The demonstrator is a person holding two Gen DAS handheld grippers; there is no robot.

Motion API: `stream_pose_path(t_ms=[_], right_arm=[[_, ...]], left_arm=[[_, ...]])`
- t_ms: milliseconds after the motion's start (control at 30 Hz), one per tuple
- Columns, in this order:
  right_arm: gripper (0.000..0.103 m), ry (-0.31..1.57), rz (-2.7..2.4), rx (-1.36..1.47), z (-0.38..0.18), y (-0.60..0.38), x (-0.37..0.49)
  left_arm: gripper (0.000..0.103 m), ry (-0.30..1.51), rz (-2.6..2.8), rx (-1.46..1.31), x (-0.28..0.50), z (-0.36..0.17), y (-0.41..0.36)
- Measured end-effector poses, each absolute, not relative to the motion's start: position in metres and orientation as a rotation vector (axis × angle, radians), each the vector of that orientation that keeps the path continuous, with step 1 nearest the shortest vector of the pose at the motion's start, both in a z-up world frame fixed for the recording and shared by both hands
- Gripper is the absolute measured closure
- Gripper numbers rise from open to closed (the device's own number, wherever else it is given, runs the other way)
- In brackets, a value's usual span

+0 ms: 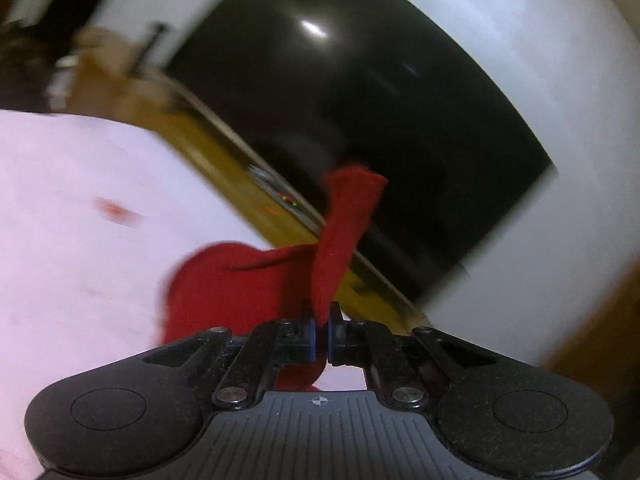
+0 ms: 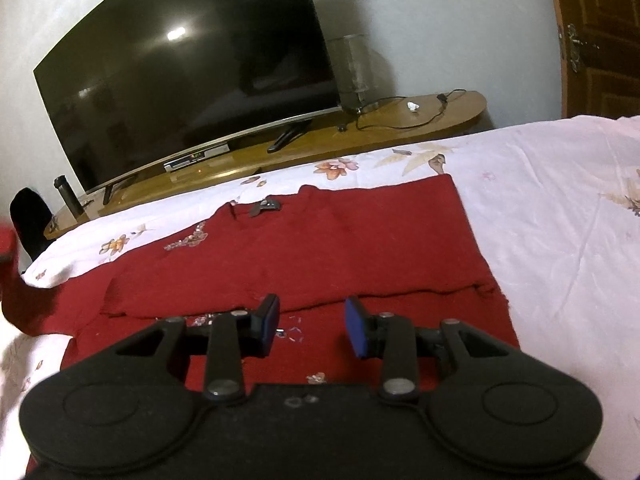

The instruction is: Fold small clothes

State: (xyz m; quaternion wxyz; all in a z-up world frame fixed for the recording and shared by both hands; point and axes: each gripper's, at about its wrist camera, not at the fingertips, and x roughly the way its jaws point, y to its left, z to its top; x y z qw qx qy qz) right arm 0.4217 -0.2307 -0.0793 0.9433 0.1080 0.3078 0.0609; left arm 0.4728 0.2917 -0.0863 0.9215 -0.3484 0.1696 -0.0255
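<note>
The left gripper has its jaws pinched tight on a strip of the red sweater, maybe a sleeve, and that bit is lifted off the flowery bed sheet while the rest lies flat on the bed, already folded over once. The right gripper hangs just above the cloth with its jaws partly open and nothing in them. I think the sleeve fold is under way, so next the lifted strip should be laid across the flat part and let go.

Motion-blurred throughout the left wrist view: large black television screen and pale floral bedsheet smeared. Red knitted garment cut off at the left edge, lower part hidden behind the right claw.
</note>
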Motion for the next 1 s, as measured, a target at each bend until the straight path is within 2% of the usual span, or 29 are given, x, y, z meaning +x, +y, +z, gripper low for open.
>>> stream_pose_path(t_ms=[200, 400, 467, 500, 533, 567, 600, 800, 1000], right_arm=[[0.066, 0.606, 0.123, 0.247, -0.072, -0.252, 0.419], [0.065, 0.598, 0.090, 0.315, -0.067, -0.287, 0.420], [0.062, 0.615, 0.095, 0.355, -0.070, -0.296, 0.424], [0.061, 0.624, 0.100, 0.374, -0.072, -0.298, 0.427], [0.058, 0.634, 0.108, 0.394, -0.074, -0.300, 0.430], [0.057, 0.642, 0.122, 0.418, -0.076, -0.300, 0.433], [0.056, 0.646, 0.139, 0.442, -0.078, -0.299, 0.436], [0.055, 0.687, 0.290, 0.614, -0.091, -0.265, 0.466], [0.056, 0.747, 0.332, 0.635, -0.109, -0.224, 0.502]], left_arm=[[0.098, 0.493, -0.240, -0.480, 0.515, -0.085, 0.140], [0.098, 0.699, -0.309, -0.273, 0.546, -0.129, 0.033], [0.098, 0.681, -0.294, -0.163, 0.537, -0.139, 0.010], [0.086, 0.678, -0.290, -0.120, 0.535, -0.138, 0.003], [0.057, 0.673, -0.309, -0.105, 0.522, -0.130, -0.003], [0.042, 0.655, -0.325, -0.109, 0.515, -0.124, -0.001], [0.033, 0.606, -0.321, -0.099, 0.505, -0.115, 0.004], [0.033, 0.543, -0.169, -0.088, 0.458, -0.090, 0.080], [0.033, 0.637, -0.011, -0.195, 0.454, -0.124, 0.148]])
